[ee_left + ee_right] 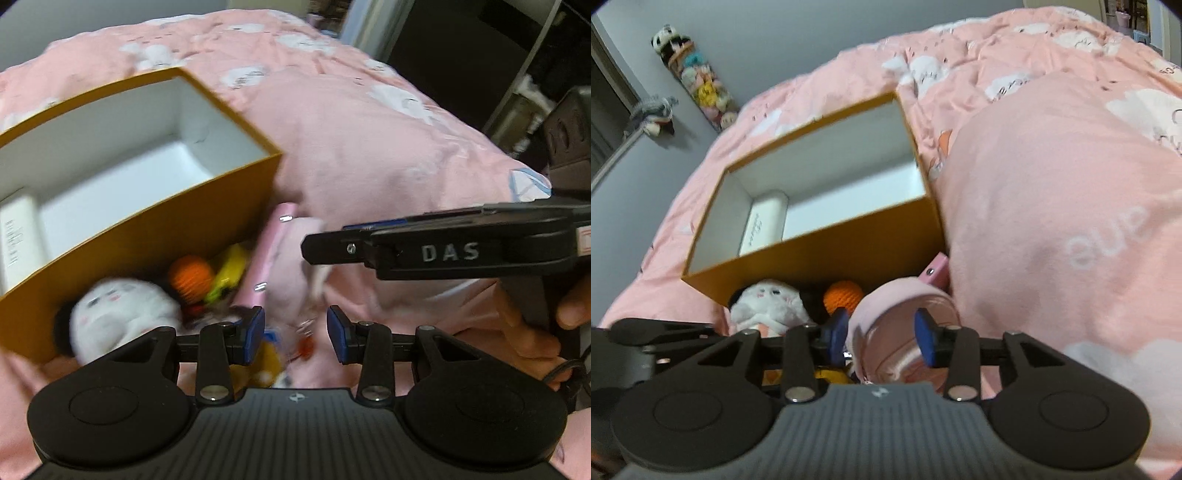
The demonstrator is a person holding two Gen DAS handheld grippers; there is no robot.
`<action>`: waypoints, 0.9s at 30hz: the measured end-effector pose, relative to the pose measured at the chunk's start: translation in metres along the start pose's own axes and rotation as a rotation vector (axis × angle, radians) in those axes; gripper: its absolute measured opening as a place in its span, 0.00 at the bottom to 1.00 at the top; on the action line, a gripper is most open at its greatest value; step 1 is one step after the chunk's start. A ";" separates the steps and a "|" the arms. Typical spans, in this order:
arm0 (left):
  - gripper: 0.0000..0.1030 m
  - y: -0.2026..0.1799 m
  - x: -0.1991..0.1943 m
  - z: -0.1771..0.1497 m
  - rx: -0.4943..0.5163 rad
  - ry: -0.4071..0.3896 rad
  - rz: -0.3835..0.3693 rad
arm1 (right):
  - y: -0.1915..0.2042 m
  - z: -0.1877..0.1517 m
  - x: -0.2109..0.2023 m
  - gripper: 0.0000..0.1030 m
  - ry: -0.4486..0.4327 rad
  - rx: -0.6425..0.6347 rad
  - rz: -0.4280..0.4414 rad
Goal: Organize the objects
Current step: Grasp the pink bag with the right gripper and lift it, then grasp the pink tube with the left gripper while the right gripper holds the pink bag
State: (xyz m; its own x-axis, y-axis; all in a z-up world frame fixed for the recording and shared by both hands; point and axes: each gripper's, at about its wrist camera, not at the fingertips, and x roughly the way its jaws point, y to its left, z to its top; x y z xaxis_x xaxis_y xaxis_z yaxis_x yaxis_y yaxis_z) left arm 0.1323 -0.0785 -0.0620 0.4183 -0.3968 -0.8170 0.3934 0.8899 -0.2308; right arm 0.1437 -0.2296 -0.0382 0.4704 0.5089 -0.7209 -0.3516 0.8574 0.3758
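Note:
A mustard box with a white inside lies open on the pink bed, with a white carton in it. Against its near wall sit a white plush, an orange knitted ball, a yellow-green toy and a flat pink case. My right gripper is shut on a round pink zip pouch, held above the pile. My left gripper is open over small trinkets, gripping nothing.
The pink duvet bulges high to the right of the box. A hand holds the right gripper's handle. A tube of plush toys hangs on the grey wall. Dark shelving stands beyond the bed's far edge.

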 end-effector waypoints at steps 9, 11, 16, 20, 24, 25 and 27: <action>0.29 0.008 0.027 0.005 -0.068 0.024 0.109 | -0.013 -0.001 0.012 0.33 0.062 -0.163 -0.063; 0.25 0.015 0.025 0.005 -0.103 0.016 0.126 | -0.015 0.000 0.025 0.33 0.089 -0.203 -0.051; 0.22 0.024 0.025 0.006 -0.122 0.015 0.126 | -0.022 0.006 0.049 0.47 0.123 -0.241 0.028; 0.18 0.031 0.025 0.006 -0.134 0.030 0.151 | -0.024 0.011 0.067 0.63 0.155 -0.279 0.110; 0.18 0.040 0.026 0.004 -0.158 0.054 0.156 | -0.033 0.014 0.089 0.73 0.184 -0.274 0.210; 0.18 0.041 0.026 0.004 -0.163 0.055 0.156 | -0.035 0.014 0.094 0.71 0.191 -0.264 0.231; 0.20 0.041 0.027 0.004 -0.163 0.054 0.155 | -0.040 0.014 0.098 0.61 0.207 -0.233 0.284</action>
State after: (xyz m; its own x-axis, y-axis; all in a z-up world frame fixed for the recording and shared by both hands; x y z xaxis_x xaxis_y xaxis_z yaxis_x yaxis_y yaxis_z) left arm 0.1628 -0.0531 -0.0914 0.4172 -0.2441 -0.8754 0.1886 0.9655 -0.1793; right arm 0.2155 -0.2127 -0.1154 0.1643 0.6762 -0.7182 -0.6288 0.6327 0.4519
